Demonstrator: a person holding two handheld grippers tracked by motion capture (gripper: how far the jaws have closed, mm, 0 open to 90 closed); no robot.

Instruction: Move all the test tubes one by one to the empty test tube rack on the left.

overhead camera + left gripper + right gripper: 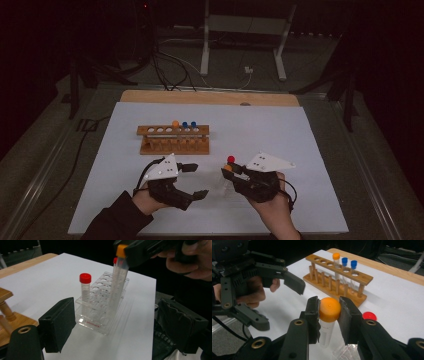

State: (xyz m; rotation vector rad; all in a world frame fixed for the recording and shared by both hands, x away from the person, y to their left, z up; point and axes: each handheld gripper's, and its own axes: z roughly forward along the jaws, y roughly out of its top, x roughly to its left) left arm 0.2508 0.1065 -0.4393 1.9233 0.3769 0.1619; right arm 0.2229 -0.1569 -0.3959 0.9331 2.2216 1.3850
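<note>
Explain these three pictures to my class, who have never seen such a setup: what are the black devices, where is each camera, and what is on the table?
A person holds a black two-jaw gripper in each hand. One camera looks down from above; one rides on each gripper.

On the white sheet stand a wooden tube rack with one orange-capped and two blue-capped tubes, and a clear plastic rack with a red-capped clear tube.

The right gripper is shut on an orange-capped clear tube, over the clear rack. The left gripper is open and holds nothing.
</note>
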